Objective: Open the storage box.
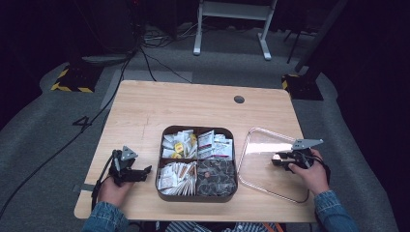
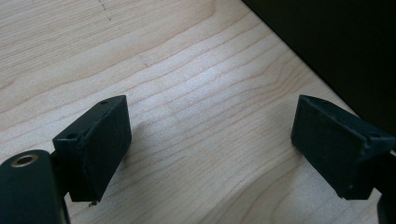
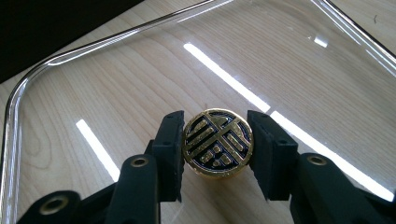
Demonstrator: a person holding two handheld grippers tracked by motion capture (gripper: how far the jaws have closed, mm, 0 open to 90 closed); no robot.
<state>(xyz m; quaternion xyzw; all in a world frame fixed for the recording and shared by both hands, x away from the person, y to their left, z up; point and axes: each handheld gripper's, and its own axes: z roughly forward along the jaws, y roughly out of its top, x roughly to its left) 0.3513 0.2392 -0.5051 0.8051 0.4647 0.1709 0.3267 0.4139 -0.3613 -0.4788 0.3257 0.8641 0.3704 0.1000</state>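
High view: fixed above the person's edge of the table (image 1: pixel 145 104), looking forward and down, far enough to take in the whole top plus floor beyond. Left gripper view: rides the left gripper (image 2: pixel 210 144), looking close along its jaws at bare wood beside the dark compartment box (image 1: pixel 196 163). Right gripper view: on the right gripper (image 3: pixel 217 142), very close, over the clear lid (image 3: pixel 140 70) and its gold knob (image 3: pixel 218 142). The high view also shows that lid (image 1: pixel 263 154) and both grippers (image 1: pixel 145 171) (image 1: pixel 276 160).

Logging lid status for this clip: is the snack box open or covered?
Open. The clear lid lies flat on the table right of the box, whose four filled compartments are uncovered.
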